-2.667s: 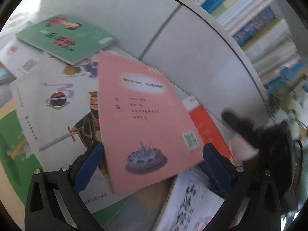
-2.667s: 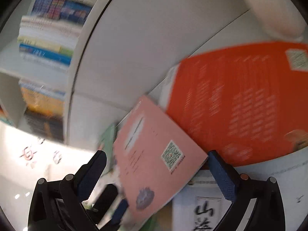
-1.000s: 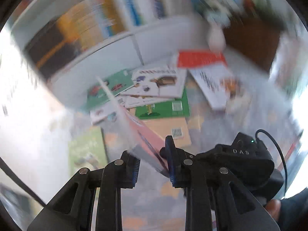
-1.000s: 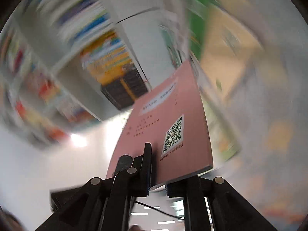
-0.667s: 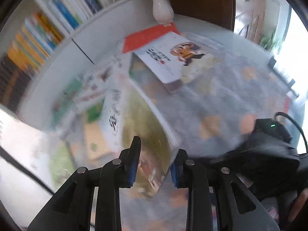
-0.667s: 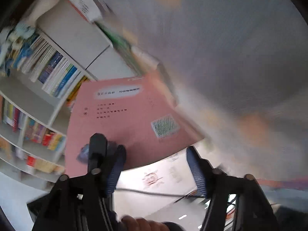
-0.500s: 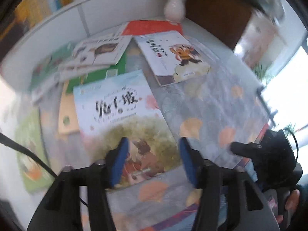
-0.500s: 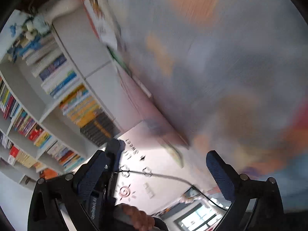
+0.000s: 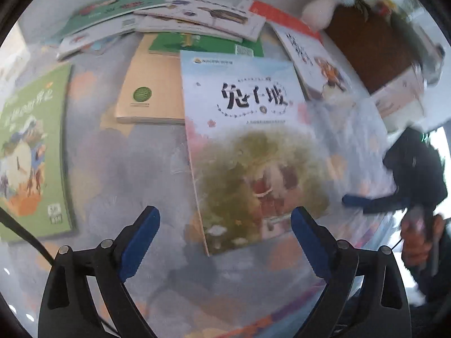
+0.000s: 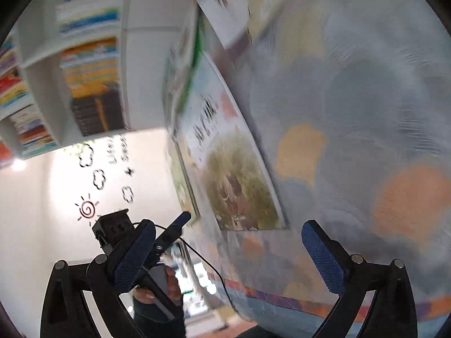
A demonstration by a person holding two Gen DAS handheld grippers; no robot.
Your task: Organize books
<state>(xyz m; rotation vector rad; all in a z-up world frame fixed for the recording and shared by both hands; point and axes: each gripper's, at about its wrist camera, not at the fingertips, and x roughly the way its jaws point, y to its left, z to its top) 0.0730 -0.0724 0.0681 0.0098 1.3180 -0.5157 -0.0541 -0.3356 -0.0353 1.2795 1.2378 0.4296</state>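
The left gripper [image 9: 225,236] is hovering low over the table [image 9: 126,163], its camera looking down on it, with both blue fingers [image 9: 141,236] spread wide and gripping nothing. The right gripper [image 10: 228,249] is hanging at a steep roll, so that the table [image 10: 366,90] is filling the right of its frame, and its fingers [image 10: 321,256] are likewise spread wide and empty. The picture book [image 9: 248,146] with the bushy tree on its cover is lying flat at the centre of the left view, its near edge falling between the left fingers but clear of them. Its top left corner is overlapping a tan book [image 9: 152,90]. Open cloth is showing to the left of it and below it. A green book [image 9: 28,152] is lying apart at the left edge. Along the top of the frame roughly six more books are lying in an overlapping heap [image 9: 180,19], though the blur is preventing a firm count. A white vase [image 9: 318,11] is standing at the upper right. In the right view, shelves [image 10: 87,64] of books are filling the upper left.
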